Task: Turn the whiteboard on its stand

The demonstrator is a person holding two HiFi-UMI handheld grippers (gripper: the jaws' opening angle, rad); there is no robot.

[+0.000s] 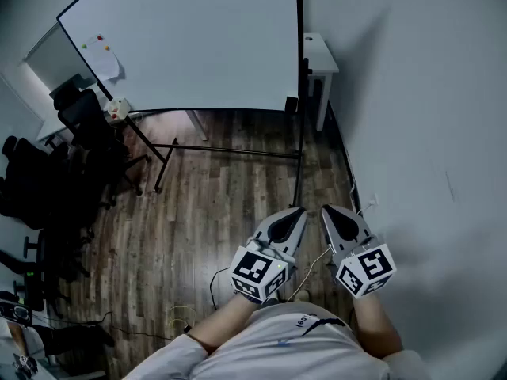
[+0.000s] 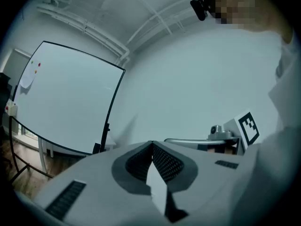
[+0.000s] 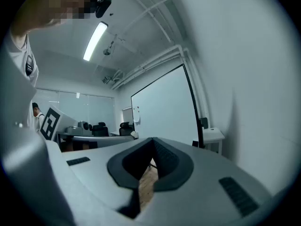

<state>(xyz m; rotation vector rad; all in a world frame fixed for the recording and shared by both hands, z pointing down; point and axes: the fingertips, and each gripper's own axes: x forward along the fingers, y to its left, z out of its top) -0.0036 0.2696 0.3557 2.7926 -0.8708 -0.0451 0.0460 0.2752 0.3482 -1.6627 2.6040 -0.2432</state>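
Nearest to me, held low before my chest, my left hand-held gripper point(image 1: 299, 210) has its jaws pressed together with nothing between them. Just beside it, my right hand-held gripper point(image 1: 326, 210) is likewise closed and empty. Both point across the wooden floor point(image 1: 206, 204). Farther off, from left to right, come dark office chairs point(image 1: 83, 121), then the whiteboard point(image 1: 198, 46) on its black stand point(image 1: 238, 150), with a sheet of paper point(image 1: 104, 58) near its left edge, then a small white surface point(image 1: 320, 54) against the pale wall point(image 1: 412, 117). The whiteboard is well apart from both hand-held grippers.
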